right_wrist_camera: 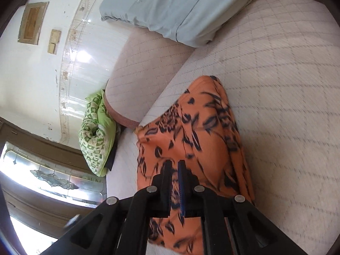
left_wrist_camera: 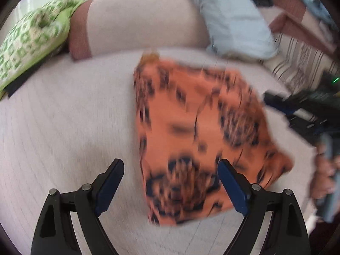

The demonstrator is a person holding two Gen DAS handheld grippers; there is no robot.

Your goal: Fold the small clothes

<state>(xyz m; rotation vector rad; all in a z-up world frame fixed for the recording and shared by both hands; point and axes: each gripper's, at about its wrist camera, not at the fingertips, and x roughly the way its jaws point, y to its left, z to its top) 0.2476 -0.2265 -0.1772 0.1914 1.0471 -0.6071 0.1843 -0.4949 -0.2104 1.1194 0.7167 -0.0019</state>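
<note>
Lying on the quilted pale mattress [right_wrist_camera: 276, 85] — an orange garment [left_wrist_camera: 191, 127] with a dark flower print, already doubled over into a rough rectangle, near a light blue pillow [right_wrist_camera: 176, 6] and well apart from a green patterned pillow [right_wrist_camera: 95, 136].

Probably light, thin and very soft, maybe a little slippery; no stiffness to keep a fold, so likely to slide or open again if pulled quickly.

Left gripper [left_wrist_camera: 171, 182] standing wide open above the near edge of the cloth, nothing between the fingers.

Right gripper [right_wrist_camera: 174, 165] closed over the garment — cannot tell whether cloth is pinched between the pads.

Best taken at a corner or along a doubled edge, with all layers together.
</note>
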